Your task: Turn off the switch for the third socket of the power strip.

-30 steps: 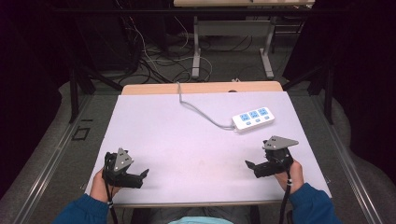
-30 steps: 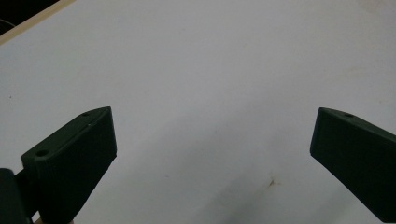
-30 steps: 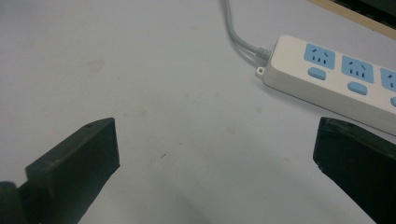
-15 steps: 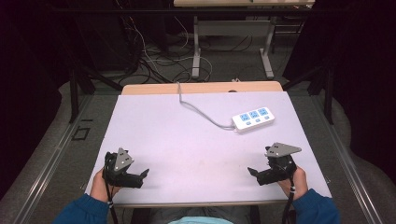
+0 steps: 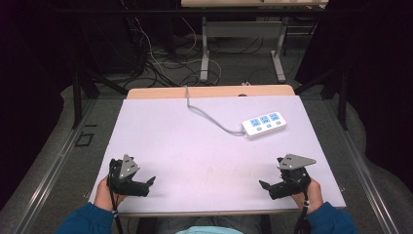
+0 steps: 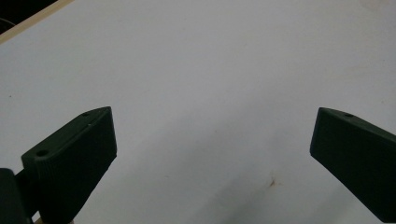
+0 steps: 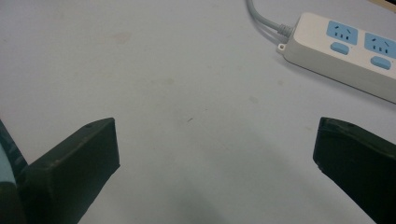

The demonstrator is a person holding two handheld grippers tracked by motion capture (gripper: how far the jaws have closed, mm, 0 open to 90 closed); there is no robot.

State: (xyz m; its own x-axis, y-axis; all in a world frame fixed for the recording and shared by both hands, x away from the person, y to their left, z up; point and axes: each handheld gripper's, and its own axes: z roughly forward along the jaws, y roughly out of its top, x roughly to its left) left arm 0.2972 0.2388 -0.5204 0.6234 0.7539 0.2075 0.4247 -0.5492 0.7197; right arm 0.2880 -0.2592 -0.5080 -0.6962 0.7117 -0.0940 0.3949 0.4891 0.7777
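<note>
power strip [image 7: 348,49] runs off the right edge of the right gripper view, and its cord [image 5: 207,114] drops out of sight behind the table's far edge.

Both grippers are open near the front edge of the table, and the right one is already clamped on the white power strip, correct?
Not quite. The right gripper holds nothing: in the right gripper view its jaws stand wide apart over bare table, and the white power strip lies farther off, untouched. The high view shows the same gap. The rest holds: the left gripper is open too, and both sit near the front edge.
</note>
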